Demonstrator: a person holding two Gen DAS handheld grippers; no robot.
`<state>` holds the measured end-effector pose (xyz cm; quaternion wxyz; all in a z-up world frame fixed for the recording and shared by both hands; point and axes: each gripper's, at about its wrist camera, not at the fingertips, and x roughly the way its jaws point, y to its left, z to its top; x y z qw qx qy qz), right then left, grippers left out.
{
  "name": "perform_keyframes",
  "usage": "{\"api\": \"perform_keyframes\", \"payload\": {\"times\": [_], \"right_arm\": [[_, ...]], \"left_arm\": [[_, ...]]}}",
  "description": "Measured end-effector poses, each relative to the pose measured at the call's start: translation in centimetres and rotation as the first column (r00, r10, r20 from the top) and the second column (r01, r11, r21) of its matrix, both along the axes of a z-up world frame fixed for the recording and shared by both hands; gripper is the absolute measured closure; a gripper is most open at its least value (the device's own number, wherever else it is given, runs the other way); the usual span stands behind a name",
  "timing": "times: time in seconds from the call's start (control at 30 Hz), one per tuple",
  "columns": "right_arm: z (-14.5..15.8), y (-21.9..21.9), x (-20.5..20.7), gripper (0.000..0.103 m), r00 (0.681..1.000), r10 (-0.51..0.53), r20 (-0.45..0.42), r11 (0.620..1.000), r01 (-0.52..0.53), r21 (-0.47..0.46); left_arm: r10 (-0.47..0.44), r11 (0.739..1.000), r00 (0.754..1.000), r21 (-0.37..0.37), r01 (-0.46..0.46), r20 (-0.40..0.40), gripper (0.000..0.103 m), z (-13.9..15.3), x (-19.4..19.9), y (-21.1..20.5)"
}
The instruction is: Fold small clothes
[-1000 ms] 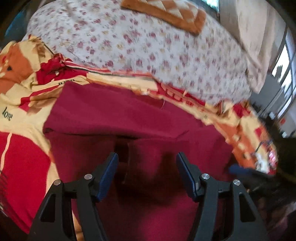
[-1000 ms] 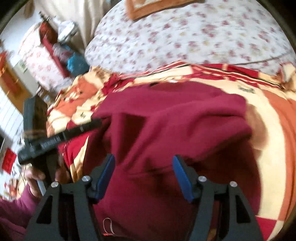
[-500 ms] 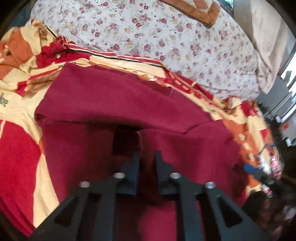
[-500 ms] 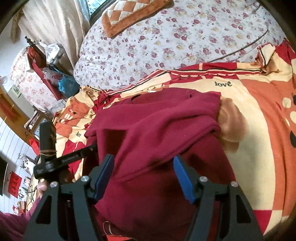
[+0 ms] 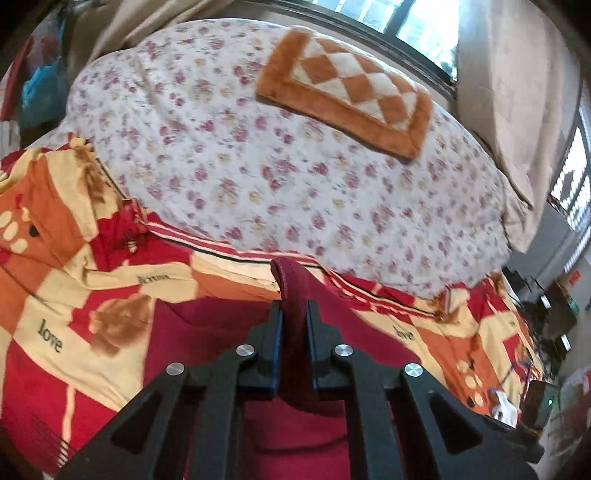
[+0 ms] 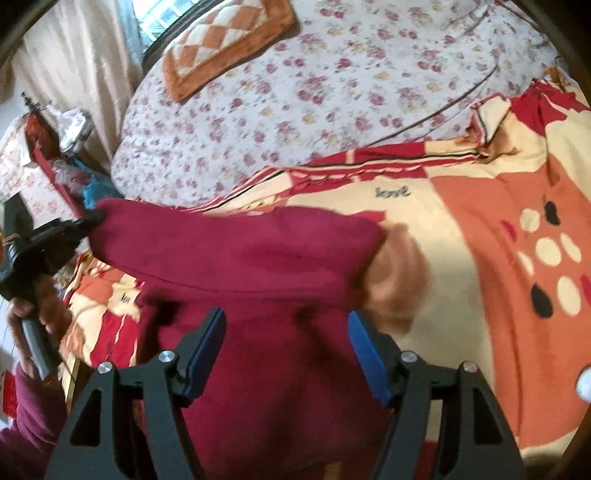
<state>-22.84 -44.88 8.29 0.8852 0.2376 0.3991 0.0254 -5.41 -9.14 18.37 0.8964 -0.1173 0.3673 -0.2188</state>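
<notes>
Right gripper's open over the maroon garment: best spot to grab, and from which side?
The near fold edge of the maroon garment, straight ahead between the open right gripper fingers. Left gripper already pinches the far corner, so a matching pinch keeps the fold line taut.

A lived-in home bedroom: a bed [image 5: 332,206] fills the room, spread with a white quilt [image 5: 229,155] printed with small red flowers and a red, orange and cream blanket [image 5: 74,295] bearing the word "love." An orange-and-cream checked cushion [image 5: 347,92] lies near the head of the bed, below a window [image 5: 399,18] hung with pale beige curtains [image 5: 517,92]. Bags and household clutter [image 6: 70,155] crowd one side of the bed, and a second barred window [image 5: 570,177] lets in daylight.
</notes>
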Motion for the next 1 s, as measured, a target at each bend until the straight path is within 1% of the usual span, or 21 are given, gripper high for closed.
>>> {"api": "perform_keyframes", "payload": {"times": [0.07, 0.17, 0.27, 0.33, 0.37, 0.4, 0.43, 0.47, 0.53, 0.6, 0.63, 0.7, 0.73, 0.77, 0.83, 0.87, 0.9, 0.97, 1.0], "right_arm": [[-0.3, -1.7, 1.6, 0.028, 0.999, -0.028, -0.019, 0.998, 0.029, 0.05], [-1.5, -3.8, 4.5, 0.026, 0.995, -0.064, -0.076, 0.993, 0.072, 0.097], [-3.8, -4.6, 8.3, 0.026, 0.987, -0.044, -0.157, 0.989, 0.065, 0.133], [-5.5, -4.7, 10.3, 0.027, 0.977, -0.024, -0.211, 0.988, 0.056, 0.147], [-6.5, -4.6, 11.4, 0.037, 0.971, 0.003, -0.239, 0.986, 0.037, 0.165], [-6.9, -4.4, 11.9, 0.051, 0.971, 0.022, -0.24, 0.985, 0.02, 0.172], [-6.8, -4.2, 12.4, 0.085, 0.972, 0.03, -0.231, 0.989, 0.005, 0.15], [-6.2, -4.1, 12.7, 0.09, 0.978, 0.02, -0.206, 0.994, 0.002, 0.109], [-4.5, -4.1, 13.1, 0.093, 0.991, 0.011, -0.136, 0.997, 0.0, 0.08], [-2.7, -3.8, 13.7, 0.094, 0.997, 0.008, -0.074, 1.0, -0.006, 0.029], [-2.1, -3.4, 14.3, 0.094, 0.999, 0.013, -0.052, 1.0, -0.014, -0.017], [-2.0, -2.9, 15.4, 0.094, 0.999, 0.01, -0.045, 0.994, -0.015, -0.113], [-2.5, -2.8, 16.0, 0.094, 0.998, 0.008, -0.056, 0.987, -0.016, -0.157], [-3.2, -2.9, 16.7, 0.094, 0.997, 0.007, -0.078, 0.987, -0.019, -0.159], [-5.2, -3.9, 17.7, 0.093, 0.992, -0.005, -0.129, 0.994, -0.009, -0.108], [-5.9, -4.4, 17.8, 0.092, 0.988, -0.021, -0.15, 0.997, 0.009, -0.081], [-6.1, -4.9, 17.5, 0.087, 0.987, -0.036, -0.157, 0.997, 0.026, -0.066], [-5.4, -5.5, 16.0, 0.06, 0.986, -0.076, -0.148, 0.996, 0.069, -0.048], [-4.9, -5.6, 15.2, 0.058, 0.987, -0.077, -0.142, 0.997, 0.073, -0.034]], "left_arm": [[0.001, 1.0, 1.0, 0.01, -0.001, -0.025, 0.103, -0.9, 0.4, 0.6], [0.008, 0.999, 0.998, 0.054, -0.004, -0.067, 0.103, -3.3, 0.6, 0.7], [0.027, 0.996, 0.993, 0.087, -0.017, -0.111, 0.103, -6.0, 0.9, 0.9], [0.039, 0.996, 0.989, 0.087, -0.027, -0.139, 0.103, -7.4, 1.1, 1.3], [0.043, 0.996, 0.988, 0.081, -0.031, -0.151, 0.103, -7.8, 1.3, 1.5], [0.045, 0.997, 0.986, 0.075, -0.033, -0.159, 0.103, -8.0, 1.4, 1.6], [0.044, 0.997, 0.986, 0.069, -0.033, -0.163, 0.103, -8.1, 1.6, 1.7], [0.04, 0.998, 0.986, 0.061, -0.031, -0.163, 0.103, -8.1, 1.8, 1.9], [0.032, 0.999, 0.988, 0.047, -0.025, -0.152, 0.103, -7.8, 1.9, 1.9], [0.036, 0.999, 0.991, 0.044, -0.03, -0.131, 0.103, -7.7, 2.0, 1.8], [0.042, 0.998, 0.991, 0.051, -0.035, -0.127, 0.103, -7.9, 2.2, 1.6], [0.053, 0.996, 0.988, 0.072, -0.043, -0.145, 0.103, -9.1, 2.6, 1.2], [0.059, 0.995, 0.985, 0.083, -0.046, -0.16, 0.103, -9.9, 2.8, 0.9], [0.064, 0.994, 0.983, 0.096, -0.048, -0.173, 0.103, -10.7, 2.9, 0.8], [0.09, 0.988, 0.973, 0.143, -0.06, -0.214, 0.103, -12.9, 3.2, 0.6], [0.095, 0.987, 0.968, 0.147, -0.061, -0.234, 0.103, -13.6, 3.3, 0.7], [0.093, 0.989, 0.965, 0.137, -0.061, -0.244, 0.103, -14.0, 3.2, 0.9], [0.09, 0.992, 0.963, 0.108, -0.064, -0.255, 0.103, -14.1, 3.2, 1.5], [0.087, 0.994, 0.962, 0.089, -0.066, -0.26, 0.103, -14.0, 3.3, 1.9]]}}
